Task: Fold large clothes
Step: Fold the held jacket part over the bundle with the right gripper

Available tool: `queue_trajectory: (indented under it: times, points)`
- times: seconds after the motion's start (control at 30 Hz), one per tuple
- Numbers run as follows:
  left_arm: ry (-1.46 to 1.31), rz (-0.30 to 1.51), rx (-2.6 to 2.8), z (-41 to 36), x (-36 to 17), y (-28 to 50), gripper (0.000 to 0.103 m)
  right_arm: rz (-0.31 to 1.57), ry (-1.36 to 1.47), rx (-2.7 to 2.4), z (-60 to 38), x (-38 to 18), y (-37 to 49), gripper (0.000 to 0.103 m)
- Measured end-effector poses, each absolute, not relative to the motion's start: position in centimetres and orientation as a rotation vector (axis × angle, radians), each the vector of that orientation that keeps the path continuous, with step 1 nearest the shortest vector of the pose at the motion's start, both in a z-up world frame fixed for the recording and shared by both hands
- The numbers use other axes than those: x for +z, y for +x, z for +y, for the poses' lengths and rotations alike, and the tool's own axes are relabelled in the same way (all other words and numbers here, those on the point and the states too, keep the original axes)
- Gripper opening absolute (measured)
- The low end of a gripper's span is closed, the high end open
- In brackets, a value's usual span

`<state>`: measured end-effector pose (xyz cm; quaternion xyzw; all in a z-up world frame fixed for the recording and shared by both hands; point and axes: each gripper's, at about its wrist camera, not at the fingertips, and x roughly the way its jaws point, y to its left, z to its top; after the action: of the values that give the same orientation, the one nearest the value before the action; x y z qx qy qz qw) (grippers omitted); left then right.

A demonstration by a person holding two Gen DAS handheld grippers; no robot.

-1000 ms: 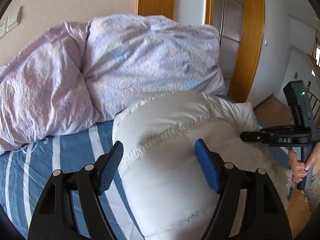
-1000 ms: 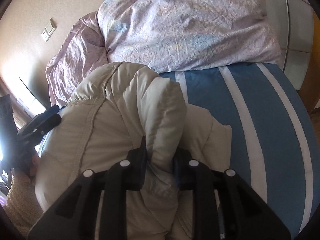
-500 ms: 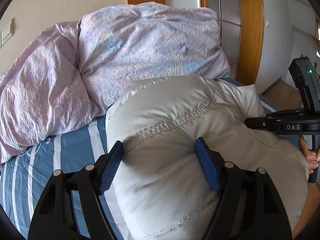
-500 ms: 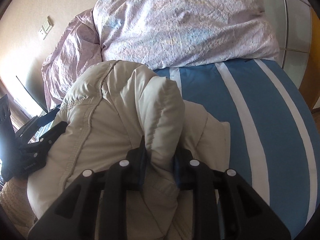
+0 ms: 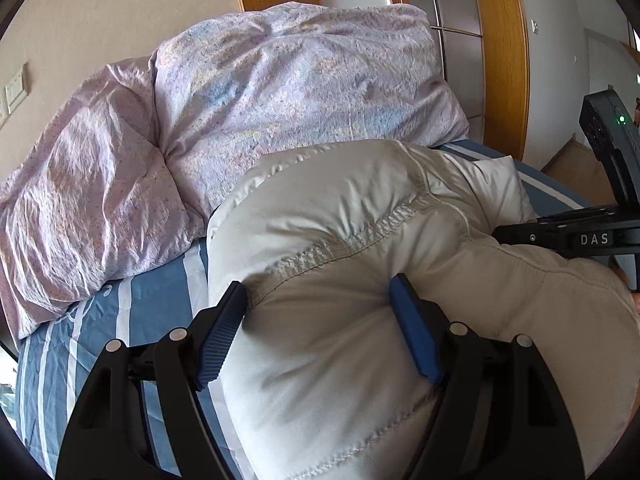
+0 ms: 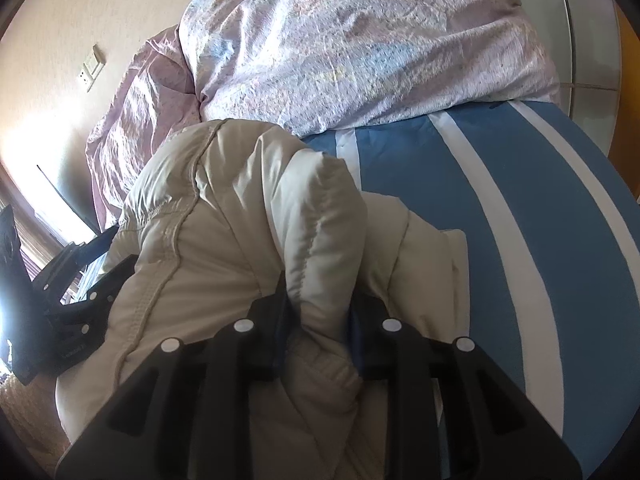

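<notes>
A striped blue sheet [image 6: 520, 208] is covering the bed, with a lilac duvet [image 5: 248, 120] bunching at its far end; the puffy white jacket [image 5: 340, 280] is lying on the sheet; the left gripper [image 5: 320, 320] is spreading wide around its bulge; the right gripper [image 6: 320, 320] is pinching a fold.

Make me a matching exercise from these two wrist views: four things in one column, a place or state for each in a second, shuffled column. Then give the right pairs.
Things
1. puffy cream-white quilted down jacket
2. crumpled lilac floral duvet
3. right gripper
4. left gripper

Places or states
A. heaped at the far end of the blue-and-white striped bed sheet, against the wall
B. fingers wide apart, a bulge of padding between them
C. clamped on a raised fold of fabric
D. bunched on the bed in front of the bedding

Pairs: 1-D, 2-A, 3-C, 4-B
</notes>
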<state>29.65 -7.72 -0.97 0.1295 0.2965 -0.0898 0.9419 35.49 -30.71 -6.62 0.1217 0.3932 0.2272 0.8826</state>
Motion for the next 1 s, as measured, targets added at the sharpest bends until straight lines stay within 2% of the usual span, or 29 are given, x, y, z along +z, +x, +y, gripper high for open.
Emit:
queue_trajectory:
  times: [0.27,0.33,0.5,0.6,0.63,0.7,0.8,1.0]
  points:
    - [0.331,0.598,-0.163,-8.6,-1.5,29.5,0.075,0.840,0.316,0.468,-31.7,-6.3,35.5,0.027]
    - [0.344,0.600,-0.167,-8.6,-1.5,29.5,0.075,0.851,0.377,0.474,-32.7,-5.6,34.8,0.031]
    - [0.339,0.618,-0.177,-8.4,-1.3,29.8,0.075,0.866,0.522,0.541,-35.6,-5.4,32.6,0.047]
    - [0.335,0.622,-0.176,-8.4,-1.3,29.8,0.075,0.905,0.554,0.576,-36.0,-6.0,31.5,0.048]
    - [0.335,0.621,-0.176,-8.4,-1.3,29.8,0.075,0.901,0.546,0.577,-35.8,-6.1,31.1,0.047]
    - [0.336,0.620,-0.171,-8.4,-1.3,29.8,0.075,0.888,0.511,0.561,-35.1,-6.1,30.5,0.025]
    - [0.343,0.611,-0.156,-8.6,-0.8,29.6,0.075,0.901,0.439,0.484,-34.2,-6.2,30.4,0.016]
    - [0.309,0.576,-0.173,-7.2,2.1,27.2,0.076,0.929,0.458,0.456,-34.6,-7.6,30.5,0.015]
